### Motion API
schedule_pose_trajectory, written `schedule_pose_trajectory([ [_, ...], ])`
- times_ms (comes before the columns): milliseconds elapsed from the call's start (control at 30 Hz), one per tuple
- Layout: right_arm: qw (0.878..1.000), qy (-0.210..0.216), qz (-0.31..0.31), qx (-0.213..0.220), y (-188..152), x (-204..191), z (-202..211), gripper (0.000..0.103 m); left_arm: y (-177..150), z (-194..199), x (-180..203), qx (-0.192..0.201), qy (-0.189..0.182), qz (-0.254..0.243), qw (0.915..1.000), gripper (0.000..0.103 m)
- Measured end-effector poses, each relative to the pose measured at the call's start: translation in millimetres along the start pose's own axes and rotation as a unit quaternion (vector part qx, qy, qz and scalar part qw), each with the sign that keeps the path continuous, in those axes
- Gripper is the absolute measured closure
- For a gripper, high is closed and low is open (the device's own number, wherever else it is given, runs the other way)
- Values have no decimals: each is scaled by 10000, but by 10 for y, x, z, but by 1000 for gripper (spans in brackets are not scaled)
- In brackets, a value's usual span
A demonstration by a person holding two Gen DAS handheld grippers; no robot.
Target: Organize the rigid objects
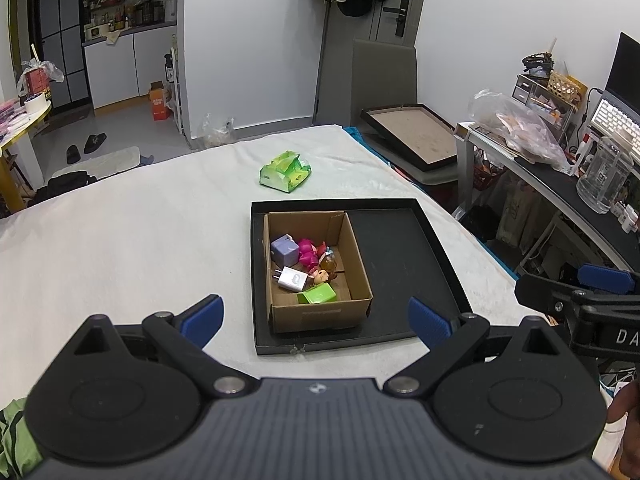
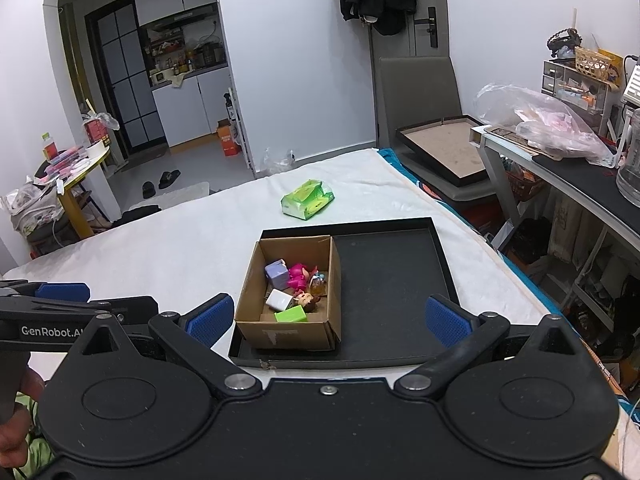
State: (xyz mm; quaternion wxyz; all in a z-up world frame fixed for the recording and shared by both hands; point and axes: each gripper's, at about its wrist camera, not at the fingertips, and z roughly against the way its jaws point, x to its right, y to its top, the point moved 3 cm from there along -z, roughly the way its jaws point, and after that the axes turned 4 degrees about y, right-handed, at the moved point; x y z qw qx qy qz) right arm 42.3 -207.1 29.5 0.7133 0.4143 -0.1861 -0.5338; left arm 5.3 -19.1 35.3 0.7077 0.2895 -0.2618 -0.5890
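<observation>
A small cardboard box (image 1: 357, 268) (image 2: 335, 280) sits in the left half of a shallow black tray (image 1: 394, 248) (image 2: 384, 276) on a white-covered bed. Inside lie a lilac cube (image 1: 285, 250) (image 2: 277, 273), a pink toy figure (image 1: 308, 252) (image 2: 298, 275), a white charger plug (image 1: 292, 279) (image 2: 279, 299), a green block (image 1: 317, 293) (image 2: 291, 314), a small doll head (image 1: 321, 277) (image 2: 305, 300) and an amber piece (image 1: 329, 263) (image 2: 318, 287). My left gripper (image 1: 316, 322) hangs open near the box's front. My right gripper (image 2: 330, 318) is open too, above the tray's near edge, holding nothing.
A green tissue pack (image 1: 285, 171) (image 2: 308, 199) lies farther back on the bed. Right of the bed stand a grey chair with a framed board (image 1: 412, 136) (image 2: 448, 152) and a cluttered desk (image 1: 560, 168). The right gripper's finger (image 1: 600, 278) shows at the left view's right edge.
</observation>
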Motion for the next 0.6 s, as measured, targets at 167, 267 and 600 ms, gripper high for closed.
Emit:
schedule_pose_trajectory([
  [167,10000,16,10,-4,2,-1,-7,0,24,-13,-8,-2,-9,5,10000,5],
  [267,10000,20,2,-6,9,4,-16,0,31,-22,-11,-2,-13,-3,10000,5],
  [600,9999,39,-46,-84,5,22,-102,0,51,-95,50,-27,-38,-55,10000,5],
])
